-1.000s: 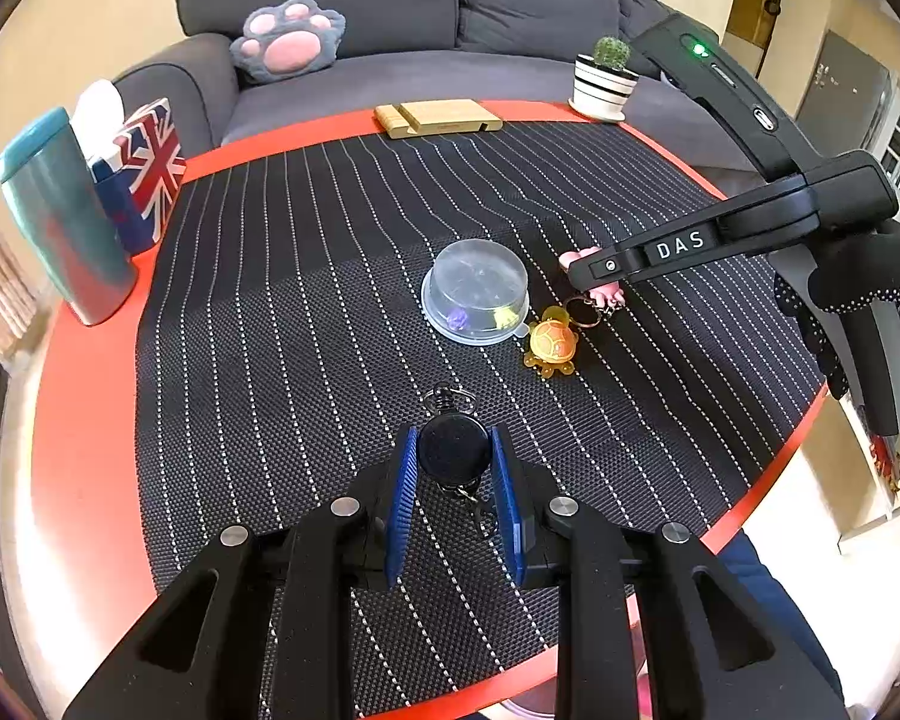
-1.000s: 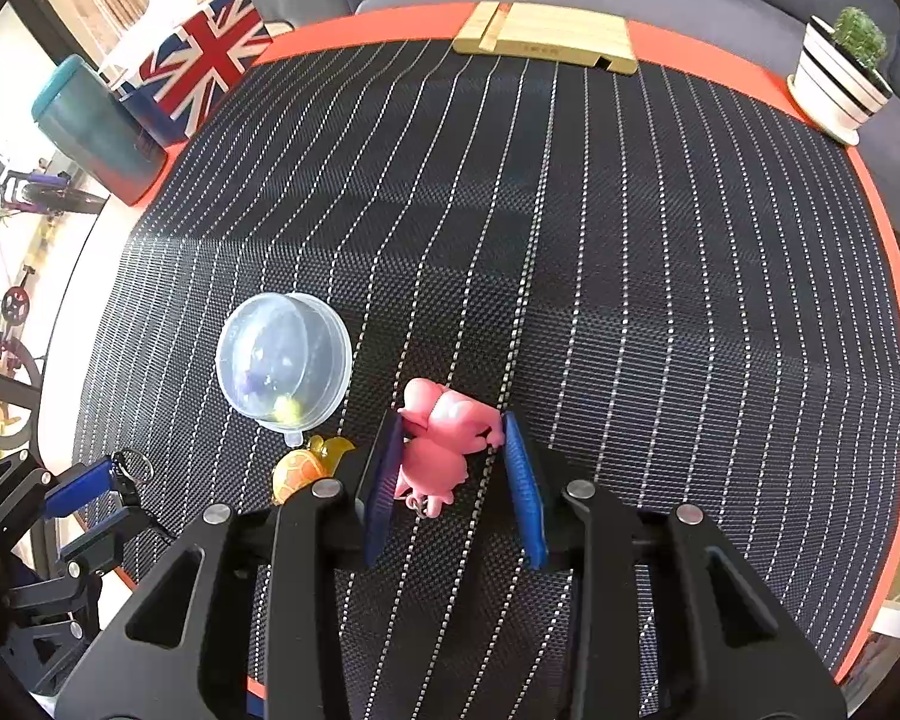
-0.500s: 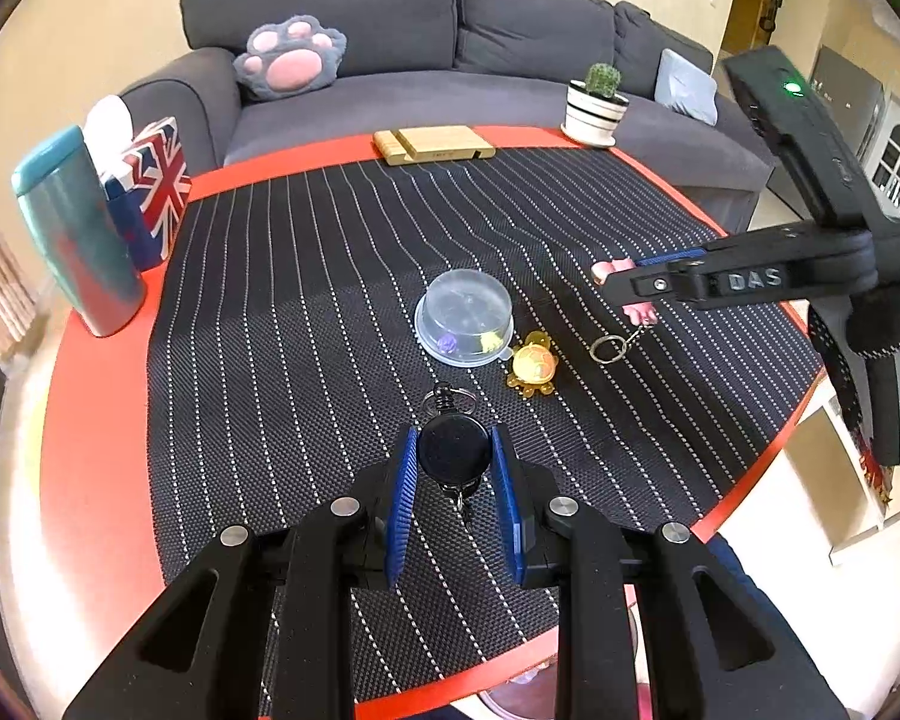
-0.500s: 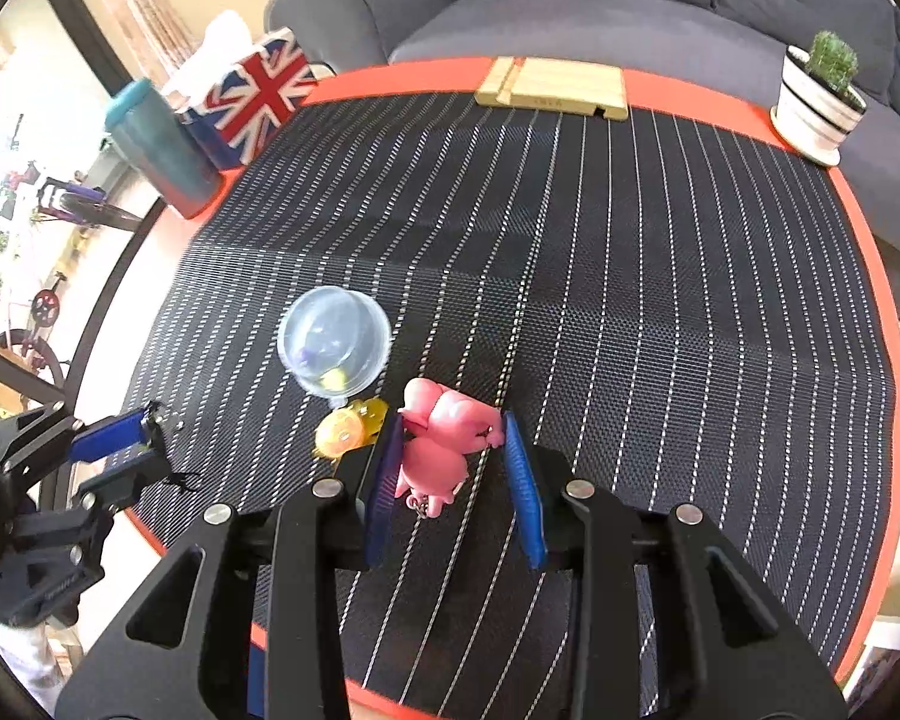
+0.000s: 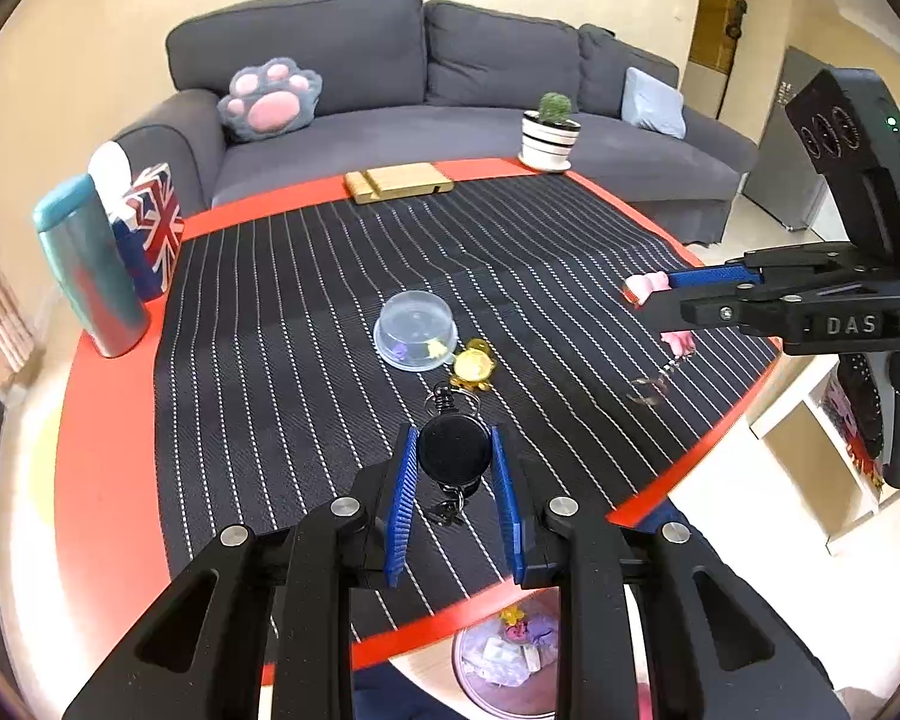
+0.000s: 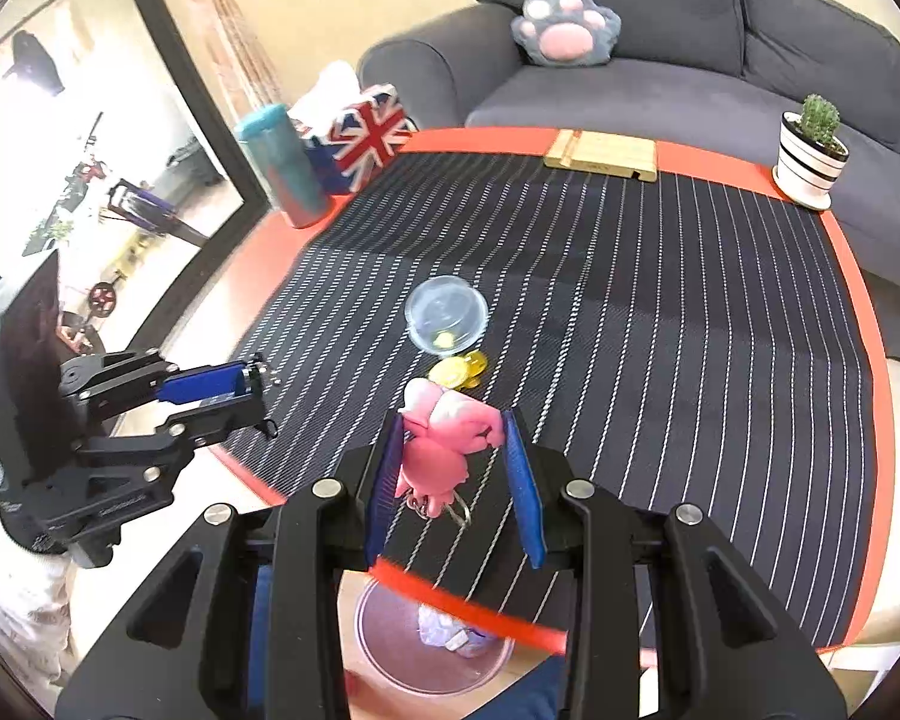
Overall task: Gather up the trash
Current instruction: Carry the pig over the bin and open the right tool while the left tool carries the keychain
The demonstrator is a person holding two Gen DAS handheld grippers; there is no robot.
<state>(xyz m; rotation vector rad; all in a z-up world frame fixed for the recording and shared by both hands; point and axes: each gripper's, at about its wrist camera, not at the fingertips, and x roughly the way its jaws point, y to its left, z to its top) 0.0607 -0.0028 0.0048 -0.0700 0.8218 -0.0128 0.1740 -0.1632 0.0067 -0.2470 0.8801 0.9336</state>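
Tongs are taken first. The left tongs point(image 5: 455, 501) are clamped on a black badge reel point(image 5: 454, 448), a flat glossy disc pinched only by its rim between the ribbed blue pads point(image 5: 403, 501); a coiled metal clip stands at its 12 o'clock and a small ring hangs at its 6 o'clock. The right tongs point(image 6: 457, 483) are closed around a pink pig keychain point(image 6: 444, 441), a soft, rounded, rubbery figure with a wire ring dangling beneath it. It is seen pressed against the pad at 9 o'clock, while contact with the pad at 3 o'clock cannot be confirmed.

Both pieces are held in the air above the near edge of the counter point(image 5: 111, 468), and a bin point(image 6: 432, 639) with a pale liner and some scraps inside is seen below that edge, at 6 o'clock in both views.

Slipping is judged the main risk: the disc's smooth curved rim could be rolled out of the pads if it is tilted, and the pig could be dropped early if it is gripped on one side only. A dangling ring could be snagged on the woven, pin-striped black mat point(image 6: 690, 324) or on the red counter edge. A release made too soon would be expected to land on the mat or the floor.

Farther out, a clear domed plastic lid point(image 5: 415, 330) and a glossy yellow turtle charm point(image 5: 474, 365) are left on the mat, touching or nearly so.
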